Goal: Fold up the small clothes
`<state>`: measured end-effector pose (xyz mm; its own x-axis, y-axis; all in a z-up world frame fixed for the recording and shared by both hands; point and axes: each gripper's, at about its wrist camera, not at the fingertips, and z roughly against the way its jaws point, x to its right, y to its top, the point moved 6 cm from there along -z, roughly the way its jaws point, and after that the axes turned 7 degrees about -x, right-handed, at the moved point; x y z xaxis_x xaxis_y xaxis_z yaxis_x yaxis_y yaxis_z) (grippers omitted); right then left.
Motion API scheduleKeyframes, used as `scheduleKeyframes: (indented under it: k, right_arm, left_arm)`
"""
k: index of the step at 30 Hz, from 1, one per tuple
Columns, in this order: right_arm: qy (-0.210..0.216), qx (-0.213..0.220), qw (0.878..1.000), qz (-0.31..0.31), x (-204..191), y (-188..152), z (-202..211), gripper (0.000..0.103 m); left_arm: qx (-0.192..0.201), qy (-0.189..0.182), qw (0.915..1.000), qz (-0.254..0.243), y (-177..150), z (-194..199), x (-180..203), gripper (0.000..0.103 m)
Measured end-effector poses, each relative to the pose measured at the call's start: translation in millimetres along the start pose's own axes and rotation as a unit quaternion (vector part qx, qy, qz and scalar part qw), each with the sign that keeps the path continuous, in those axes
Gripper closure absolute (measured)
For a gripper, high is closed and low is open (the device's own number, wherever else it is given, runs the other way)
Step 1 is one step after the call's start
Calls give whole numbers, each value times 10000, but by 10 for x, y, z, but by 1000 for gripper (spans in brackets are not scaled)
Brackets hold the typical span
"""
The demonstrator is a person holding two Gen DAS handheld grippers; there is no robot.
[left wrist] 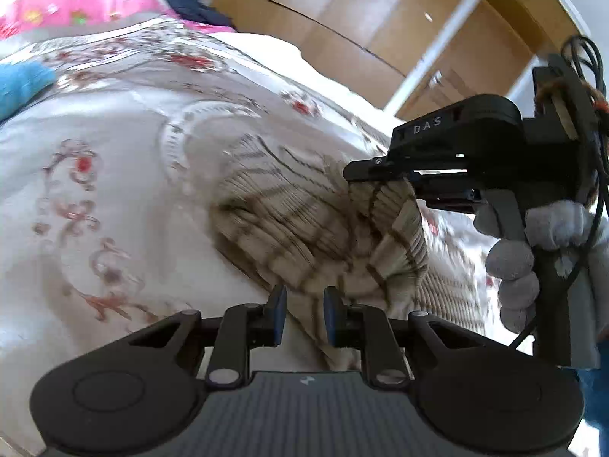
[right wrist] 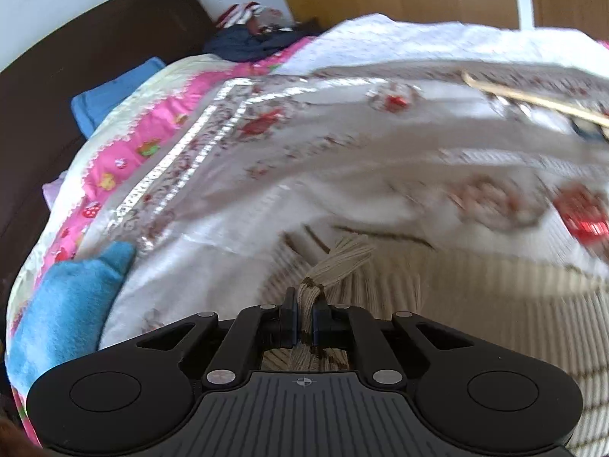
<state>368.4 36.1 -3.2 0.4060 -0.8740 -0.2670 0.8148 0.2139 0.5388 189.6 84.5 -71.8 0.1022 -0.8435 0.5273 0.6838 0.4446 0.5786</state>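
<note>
A beige ribbed knit garment with thin brown grid lines (left wrist: 304, 228) lies bunched on the floral bedspread (left wrist: 114, 152). My left gripper (left wrist: 303, 318) is open, its blue-padded fingers just above the garment's near edge, with nothing between them. My right gripper (left wrist: 375, 175) shows at the right of the left wrist view, shut on a lifted fold of the garment. In the right wrist view the right gripper (right wrist: 304, 321) pinches a strip of the knit garment (right wrist: 437, 285), which spreads below and to the right.
A blue towel (right wrist: 64, 304) lies at the left of the bed. A pink floral quilt (right wrist: 125, 152) and dark clothes (right wrist: 247, 43) lie farther back by the dark headboard (right wrist: 76, 57). Wooden wardrobe doors (left wrist: 380, 19) stand beyond the bed.
</note>
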Motion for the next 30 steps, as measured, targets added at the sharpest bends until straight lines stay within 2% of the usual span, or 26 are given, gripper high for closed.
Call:
scheduleKeyframes:
  k: [6, 7, 10, 13, 18, 19, 20, 23, 26, 28, 30]
  right_arm:
    - [-131, -282, 9993, 229, -451, 226, -375, 93]
    - [-131, -378, 9991, 143, -496, 245, -471, 89]
    - [-76, -584, 9982, 131, -591, 245, -665, 87]
    - [-285, -608, 9968, 432, -638, 216, -657, 78]
    - [-710, -731, 9898, 997, -557, 29, -413, 74]
    - [-717, -849, 9879, 1085, -545, -26, -395, 68]
    - [-721, -965, 9860, 1150, -549, -91, -396, 64]
    - [-827, -1019, 9808, 1440, -580, -245, -372, 65]
    - [-694, -933, 9827, 1440, -511, -315, -176, 65]
    - [-527, -774, 9881, 1217, -378, -372, 47, 65]
    - [-401, -604, 9932, 916, -180, -501, 290, 65]
  left_arm:
    - [391, -211, 9987, 262, 152, 193, -214, 60]
    - [408, -255, 9984, 310, 149, 252, -233, 59]
    - [405, -404, 9972, 472, 169, 318, -309, 55]
    - [431, -419, 9958, 686, 203, 360, -423, 51]
    - [163, -463, 9962, 723, 161, 292, -483, 50]
    - [146, -459, 9966, 661, 145, 294, -471, 49]
    - [149, -430, 9973, 571, 150, 284, -457, 49]
    - [193, -297, 9992, 179, 148, 266, -347, 49]
    - [323, -25, 9977, -600, 114, 289, -166, 48]
    - [345, 7, 9913, -1270, 108, 290, -62, 46]
    - [271, 15, 9759, -2164, 77, 256, -3, 46]
